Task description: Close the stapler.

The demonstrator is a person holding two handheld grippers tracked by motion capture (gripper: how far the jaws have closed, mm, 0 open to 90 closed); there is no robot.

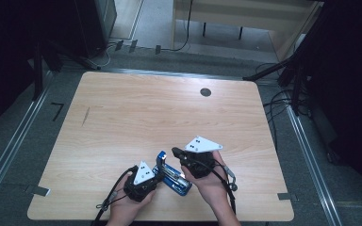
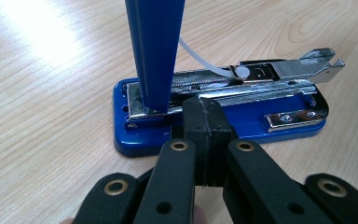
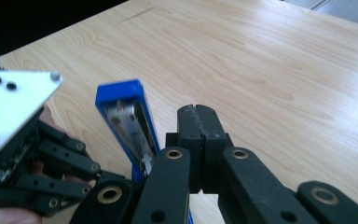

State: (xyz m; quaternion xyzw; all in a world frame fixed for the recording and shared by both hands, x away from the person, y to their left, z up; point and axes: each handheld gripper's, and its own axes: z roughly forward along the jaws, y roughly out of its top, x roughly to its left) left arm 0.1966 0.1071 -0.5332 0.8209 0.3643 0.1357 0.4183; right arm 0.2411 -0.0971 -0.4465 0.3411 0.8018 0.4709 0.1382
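A blue stapler [image 1: 173,180] lies near the table's front edge with its blue lid [image 2: 154,51] swung up on end. The metal staple rail [image 2: 261,74] is bared, and a white plastic strip [image 2: 200,63] arcs from the lid to it. My left gripper [image 2: 204,109] is shut with nothing between its pads, its tip against the near side of the stapler's base [image 2: 223,128]. My right gripper [image 3: 198,116] is shut and empty, held just right of the raised lid [image 3: 126,116] and a little above the table. From above, the left gripper [image 1: 154,175] and right gripper [image 1: 175,151] flank the stapler.
The wooden table [image 1: 160,113] has a dark round cable hole [image 1: 205,92] at the back right. Cables trail from both grippers over the front edge. Black stands and floor cables ring the table.
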